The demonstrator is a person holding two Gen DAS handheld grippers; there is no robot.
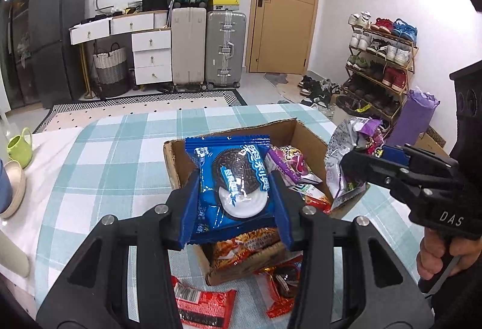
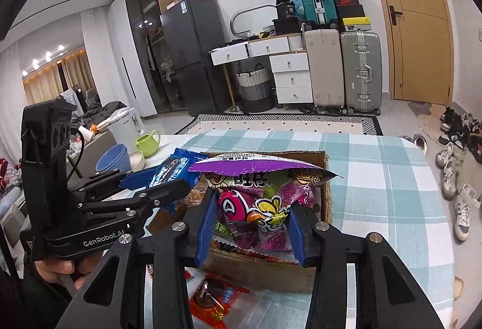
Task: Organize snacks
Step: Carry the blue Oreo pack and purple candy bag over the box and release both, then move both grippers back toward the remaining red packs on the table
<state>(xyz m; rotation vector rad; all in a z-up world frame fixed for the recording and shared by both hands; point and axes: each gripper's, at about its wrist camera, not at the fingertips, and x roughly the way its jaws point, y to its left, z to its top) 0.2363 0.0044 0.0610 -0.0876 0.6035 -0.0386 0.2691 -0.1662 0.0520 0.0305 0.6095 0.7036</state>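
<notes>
My left gripper (image 1: 236, 210) is shut on a blue cookie packet (image 1: 233, 178), held above the near left part of an open cardboard box (image 1: 173, 160). My right gripper (image 2: 251, 231) is shut on a purple candy bag (image 2: 262, 193), held over the same cardboard box (image 2: 327, 202). In the left wrist view the right gripper (image 1: 349, 160) shows at the right with the purple candy bag (image 1: 346, 157) hanging from it. In the right wrist view the left gripper (image 2: 168, 178) and its blue cookie packet (image 2: 171, 169) show at the left. Several snack packets lie inside the box.
The box stands on a checked tablecloth (image 1: 105, 166). Red snack packets (image 1: 205, 305) lie on the cloth before the box, one more red packet (image 2: 217, 299) close to my right gripper. A green mug (image 1: 19, 146) and stacked bowls (image 2: 116, 158) stand at the table's left edge.
</notes>
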